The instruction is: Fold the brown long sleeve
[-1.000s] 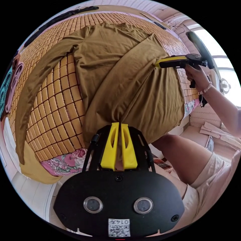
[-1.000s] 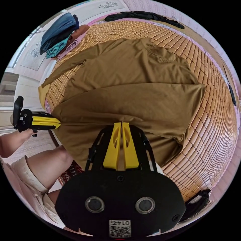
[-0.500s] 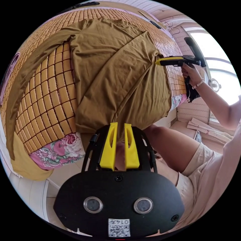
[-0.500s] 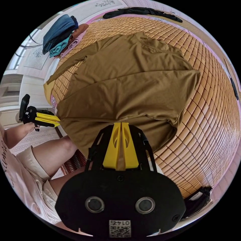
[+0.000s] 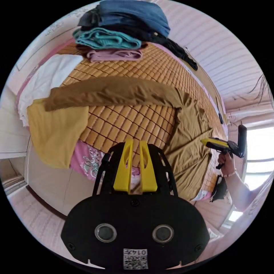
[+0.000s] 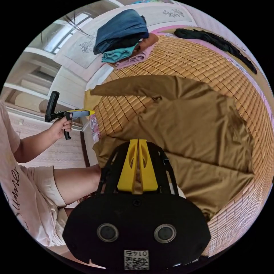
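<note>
**A:** Where does the fold stand?

**B:** I judge one side is folded in. The shirt lies flat on the bamboo mat, one side laid over the body with a crease across it, and one sleeve stretched out straight across the mat toward the near edge. That sleeve looks like the next job.

**A:** What are my grippers holding?

**B:** Nothing that I can see. The left gripper hangs over the mat's edge, short of the shirt, jaws a little apart with a narrow gap and no cloth between them. The right gripper has its jaws together above the shirt's near hem; I see no cloth pinched there.

**A:** So the next move?

**B:** I'd take the left one to the sleeve near the cuff, grip it, and carry it across onto the body.

**A:** Anything I can't make out?

**B:** The cuff end sits close to the yellow cloth hanging over the mat's edge, and I can't tell whether they touch. The hem under the right gripper's body is hidden. The other sleeve is out of sight, presumably inside the fold. The pile of clothes at the far corner stays well apart.
</note>
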Demonstrator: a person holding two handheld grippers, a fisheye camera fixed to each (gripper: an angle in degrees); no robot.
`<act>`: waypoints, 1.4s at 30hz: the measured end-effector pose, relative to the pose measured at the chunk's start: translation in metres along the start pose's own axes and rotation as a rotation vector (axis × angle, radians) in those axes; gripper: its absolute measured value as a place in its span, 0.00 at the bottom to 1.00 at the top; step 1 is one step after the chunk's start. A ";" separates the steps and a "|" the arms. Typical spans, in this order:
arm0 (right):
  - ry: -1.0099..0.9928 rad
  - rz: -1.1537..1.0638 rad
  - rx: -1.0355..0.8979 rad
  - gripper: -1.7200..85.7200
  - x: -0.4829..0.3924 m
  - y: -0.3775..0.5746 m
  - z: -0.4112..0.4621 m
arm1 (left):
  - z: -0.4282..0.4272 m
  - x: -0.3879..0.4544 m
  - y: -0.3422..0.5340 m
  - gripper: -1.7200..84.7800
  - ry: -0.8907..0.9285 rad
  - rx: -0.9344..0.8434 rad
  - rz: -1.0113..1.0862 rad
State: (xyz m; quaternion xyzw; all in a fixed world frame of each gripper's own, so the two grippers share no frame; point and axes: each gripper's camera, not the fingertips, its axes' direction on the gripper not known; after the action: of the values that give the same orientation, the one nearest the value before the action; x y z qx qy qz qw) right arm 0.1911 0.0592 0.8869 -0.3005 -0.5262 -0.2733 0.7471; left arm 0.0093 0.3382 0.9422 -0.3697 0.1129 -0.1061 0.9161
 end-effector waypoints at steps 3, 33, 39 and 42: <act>-0.039 -0.137 -0.008 0.02 -0.030 -0.048 0.028 | -0.033 -0.036 -0.004 0.07 -0.112 0.173 -0.064; -0.319 -0.285 0.023 0.03 -0.155 -0.248 0.102 | -0.030 -0.150 -0.007 0.04 -0.239 0.356 0.019; -0.462 -0.053 0.328 0.02 -0.047 -0.104 -0.053 | -0.040 -0.050 -0.017 0.03 0.046 0.409 0.361; -0.499 0.092 0.443 0.02 0.000 -0.003 -0.125 | -0.022 0.020 -0.014 0.03 0.178 0.392 0.609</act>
State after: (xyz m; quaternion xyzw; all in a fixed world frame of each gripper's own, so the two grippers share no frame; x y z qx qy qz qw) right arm 0.2664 -0.0352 0.8545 -0.2119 -0.7253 -0.0363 0.6540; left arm 0.0203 0.3084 0.9340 -0.1259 0.2746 0.1197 0.9457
